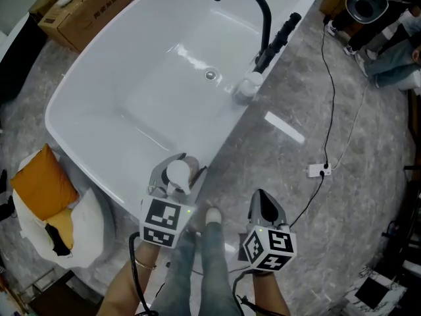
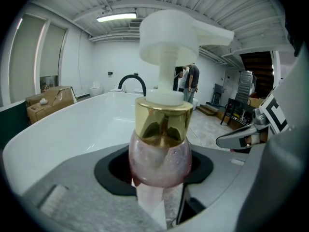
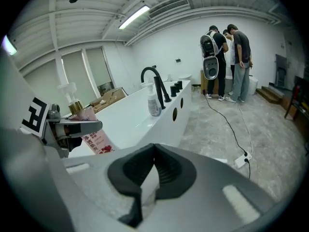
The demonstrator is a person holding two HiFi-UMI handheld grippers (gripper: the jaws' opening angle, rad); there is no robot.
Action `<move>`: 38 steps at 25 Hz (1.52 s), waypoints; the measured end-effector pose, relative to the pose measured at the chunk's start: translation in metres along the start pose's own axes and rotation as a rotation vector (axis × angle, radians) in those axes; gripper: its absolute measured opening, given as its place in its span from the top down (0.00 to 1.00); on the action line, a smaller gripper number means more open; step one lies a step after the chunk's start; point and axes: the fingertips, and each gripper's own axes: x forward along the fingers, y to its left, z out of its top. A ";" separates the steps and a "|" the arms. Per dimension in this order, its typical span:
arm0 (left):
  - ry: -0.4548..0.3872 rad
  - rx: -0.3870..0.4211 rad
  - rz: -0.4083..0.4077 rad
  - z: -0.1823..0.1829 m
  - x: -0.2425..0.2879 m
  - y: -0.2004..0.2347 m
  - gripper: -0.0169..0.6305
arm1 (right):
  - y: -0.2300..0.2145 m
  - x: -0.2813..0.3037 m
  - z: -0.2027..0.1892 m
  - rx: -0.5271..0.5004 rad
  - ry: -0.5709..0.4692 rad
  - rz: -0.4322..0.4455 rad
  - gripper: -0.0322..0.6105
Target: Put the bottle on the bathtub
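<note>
Left gripper: jaws pinching the bottle below its gold collar.
Bottle axis: upright, pump head uppermost.
Bottle to bathtub: at the near rim corner; base contact not discernible.
Right gripper: jaws pressed together, empty, on the floor side.
Assessment: placement probably falls to the left hand.

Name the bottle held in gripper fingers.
The pink, gold-collared pump bottle, clamped in the left gripper; the clear bottle stands on the bathtub rim beside the black faucet.

The left tongs clasp a gold-collared pink pump bottle, upright; behind it stretch the white bathtub and its black faucet.
</note>
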 end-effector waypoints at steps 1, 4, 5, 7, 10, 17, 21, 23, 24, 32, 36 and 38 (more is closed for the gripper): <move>-0.001 0.000 0.000 -0.001 0.000 0.000 0.62 | 0.000 0.000 0.000 -0.001 0.000 0.001 0.95; -0.004 0.008 -0.001 -0.002 -0.002 -0.002 0.62 | 0.001 -0.002 -0.001 -0.004 -0.001 0.003 0.95; -0.005 0.010 0.000 -0.002 -0.003 -0.002 0.62 | 0.001 -0.003 -0.002 -0.003 -0.001 0.003 0.95; -0.007 0.015 0.003 -0.001 -0.004 -0.003 0.62 | 0.002 -0.004 -0.002 -0.003 0.000 0.003 0.95; -0.010 0.023 0.005 -0.001 -0.004 -0.004 0.62 | 0.001 -0.005 -0.004 -0.003 0.001 0.004 0.95; -0.020 0.037 0.014 -0.003 -0.005 -0.007 0.62 | -0.001 -0.006 -0.005 -0.004 -0.002 0.006 0.95; -0.025 0.053 0.023 -0.004 -0.005 -0.010 0.62 | 0.000 -0.006 -0.004 -0.008 -0.002 0.009 0.95; -0.029 0.055 0.026 -0.003 -0.005 -0.010 0.62 | -0.001 -0.006 -0.004 -0.008 -0.001 0.009 0.95; -0.032 0.055 0.028 -0.003 -0.005 -0.010 0.62 | -0.001 -0.006 -0.004 -0.008 -0.001 0.009 0.95; -0.053 0.035 0.052 -0.004 -0.005 -0.012 0.61 | 0.000 -0.008 -0.004 -0.007 -0.002 0.012 0.95; -0.057 0.007 0.040 -0.005 -0.004 -0.012 0.61 | 0.000 -0.008 0.000 -0.009 -0.006 0.012 0.95; -0.058 -0.021 0.029 -0.006 -0.004 -0.012 0.59 | 0.000 -0.009 0.001 -0.009 -0.008 0.012 0.95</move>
